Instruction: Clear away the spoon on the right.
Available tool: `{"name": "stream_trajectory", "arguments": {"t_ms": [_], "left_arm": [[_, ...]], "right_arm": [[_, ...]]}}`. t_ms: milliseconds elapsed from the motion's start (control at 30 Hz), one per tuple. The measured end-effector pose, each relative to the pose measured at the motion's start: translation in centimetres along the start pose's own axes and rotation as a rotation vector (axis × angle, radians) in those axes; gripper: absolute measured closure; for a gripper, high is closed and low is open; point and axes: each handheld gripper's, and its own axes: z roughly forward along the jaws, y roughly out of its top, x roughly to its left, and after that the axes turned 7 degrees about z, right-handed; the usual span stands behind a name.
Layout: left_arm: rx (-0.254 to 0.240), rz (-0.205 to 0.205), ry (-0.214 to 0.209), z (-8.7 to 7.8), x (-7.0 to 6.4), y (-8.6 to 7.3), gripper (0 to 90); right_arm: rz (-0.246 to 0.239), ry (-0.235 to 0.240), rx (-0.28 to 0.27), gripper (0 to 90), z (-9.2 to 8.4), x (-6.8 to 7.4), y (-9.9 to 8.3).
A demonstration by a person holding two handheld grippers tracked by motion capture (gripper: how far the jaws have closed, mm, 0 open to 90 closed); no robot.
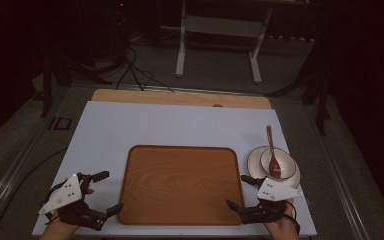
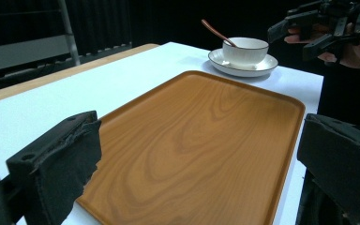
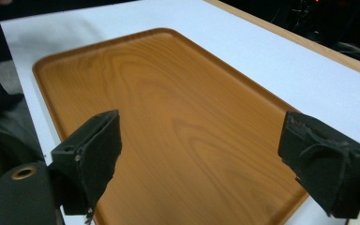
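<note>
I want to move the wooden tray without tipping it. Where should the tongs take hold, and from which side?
Grip the raised rim of the wooden tray at its two short sides, the left tongs coming from the left and the right tongs from the right. It lies flat and wide, so probably only its edges offer a hold.

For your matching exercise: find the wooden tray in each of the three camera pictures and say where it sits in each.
High view: wooden tray lies at lower centre, between the two grippers.
Left gripper view: the tray runs from centre to the bottom, between the jaws.
Right gripper view: the tray runs from upper left to the bottom.
Shared landmark: the white table top.
</note>
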Motion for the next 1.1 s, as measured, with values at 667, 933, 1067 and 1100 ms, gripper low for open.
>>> {"name": "stream_trajectory", "arguments": {"t_ms": [667, 933, 1067, 1100], "left_arm": [[-0.005, 0.011, -0.04, 0.2, -0.4, 0.1, 1.1], [-0.01, 0.01, -0.05, 0.1, -0.5, 0.1, 1.1], [-0.006, 0.011, -0.051, 0.2, -0.5, 0.1, 1.1], [-0.006, 0.011, -0.051, 0.2, -0.5, 0.1, 1.1]], "right_arm": [[-0.011, 0.07, -0.023, 11.0, -1.5, 1.6, 2.6], [-0.033, 0.022, -0.072, 11.0, -2.6, 1.4, 4.6], [-0.053, -0.007, -0.09, 11.0, -3.2, 0.7, 6.2], [-0.058, -0.017, -0.098, 11.0, -3.4, 0.5, 6.5]]}}
